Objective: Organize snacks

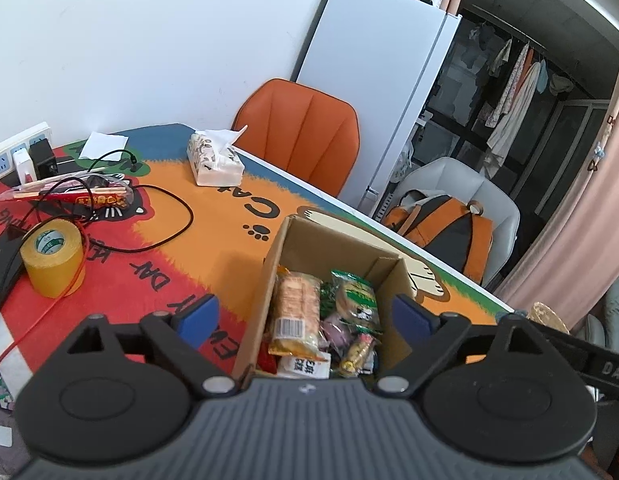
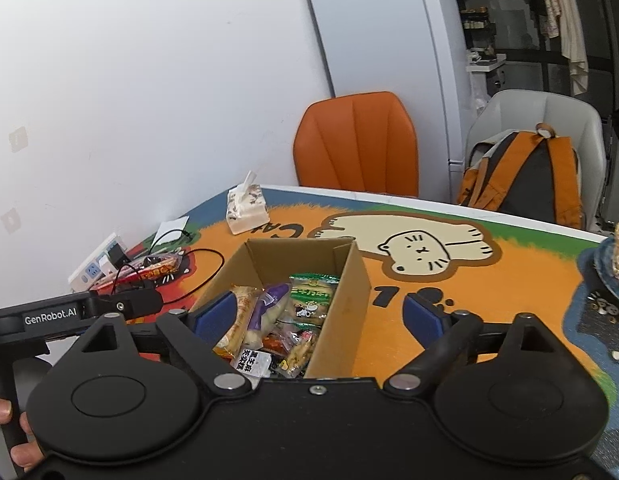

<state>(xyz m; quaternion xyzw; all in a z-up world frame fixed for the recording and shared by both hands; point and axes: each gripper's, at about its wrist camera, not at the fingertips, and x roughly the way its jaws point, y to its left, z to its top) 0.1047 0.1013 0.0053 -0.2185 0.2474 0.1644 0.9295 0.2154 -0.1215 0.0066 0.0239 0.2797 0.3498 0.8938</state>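
From the left wrist, the left gripper has its blue pads spread wide and holds nothing. The cardboard box sits directly ahead, between the pads. Its long axis runs away from the camera, and the packets of snacks are piled at its near end. To the left on the table mat lie a roll of tape and a black cable. A tissue pack lies farther back.

From the right wrist, the right gripper is also wide and empty. The box lies slightly left of its centre, its right wall between the pads. I judge neither hand clearly nearer. Only this view shows the cat drawing and the other gripper to the left.
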